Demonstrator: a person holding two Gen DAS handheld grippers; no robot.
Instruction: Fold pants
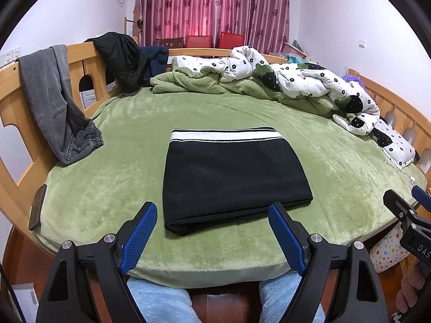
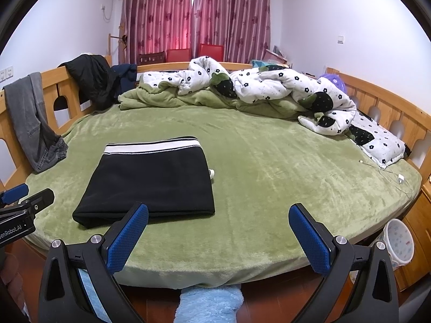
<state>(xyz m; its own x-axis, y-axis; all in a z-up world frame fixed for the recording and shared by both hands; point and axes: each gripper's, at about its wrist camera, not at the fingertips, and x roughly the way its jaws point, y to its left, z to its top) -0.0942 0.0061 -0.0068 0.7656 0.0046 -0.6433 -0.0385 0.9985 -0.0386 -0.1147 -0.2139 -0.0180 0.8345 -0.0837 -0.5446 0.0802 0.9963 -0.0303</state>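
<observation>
Black pants [image 1: 234, 172] with a white striped waistband lie folded into a flat rectangle on the green bed cover [image 1: 113, 188]. In the right wrist view the same folded pants [image 2: 153, 180] sit left of centre. My left gripper [image 1: 212, 215] hovers open just before the pants' near edge, nothing between its blue pads. To the right, over bare cover, my right gripper [image 2: 218, 218] stands open and holds nothing. Each gripper shows at the edge of the other's view.
Grey jeans [image 1: 54, 102] and a black jacket [image 1: 121, 59] hang on the wooden bed rail [image 1: 78, 53] at left. A rumpled flowered quilt [image 2: 269, 88] lies along the far side. A charger cable [image 2: 390, 177] lies at right. A person's blue fleece legs [image 1: 156, 301] show below.
</observation>
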